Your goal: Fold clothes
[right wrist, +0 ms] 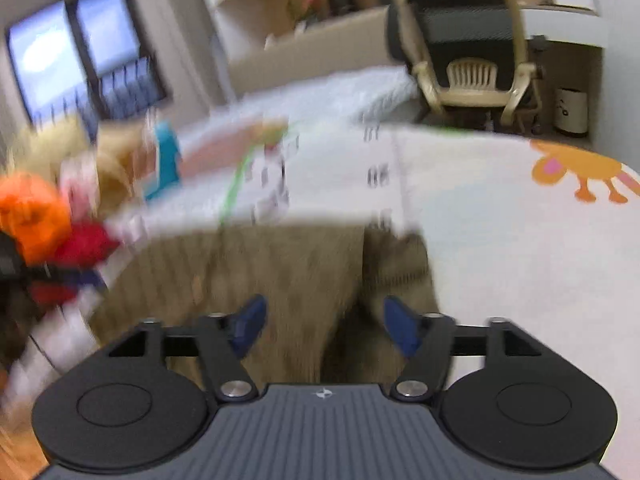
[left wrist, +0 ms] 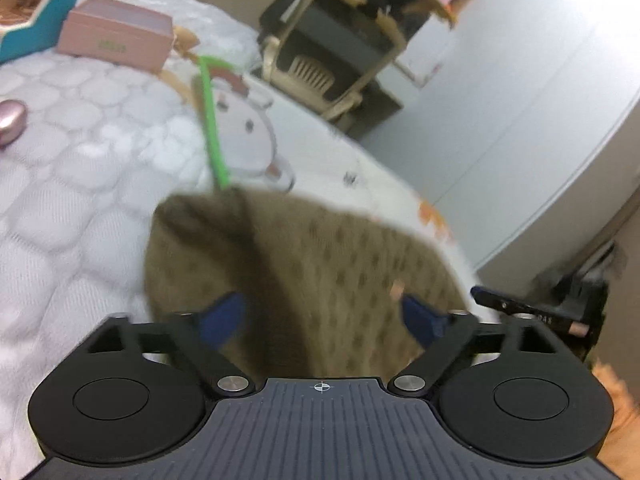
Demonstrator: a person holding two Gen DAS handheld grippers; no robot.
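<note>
An olive-brown knitted garment (left wrist: pixel 304 264) with a dotted pattern lies on the white bed, partly folded, a darker crease running through it. My left gripper (left wrist: pixel 320 312) hovers over its near edge, open, blue fingertips (left wrist: pixel 224 316) wide apart with nothing between them. In the right wrist view the same garment (right wrist: pixel 280 272) fills the middle, blurred by motion. My right gripper (right wrist: pixel 324 320) is open above it, blue pads (right wrist: pixel 250 324) spread on either side of a fold. The other gripper (left wrist: pixel 528 312) shows at the right edge of the left wrist view.
A white quilted bedspread (left wrist: pixel 80 184) with cartoon prints covers the bed. A pink box (left wrist: pixel 116 34), a teal box (left wrist: pixel 36 4) and a green cord (left wrist: pixel 212 120) lie at the far side. A beige chair (right wrist: pixel 472 44) stands beyond the bed. Orange and red items (right wrist: pixel 44 224) sit at the left.
</note>
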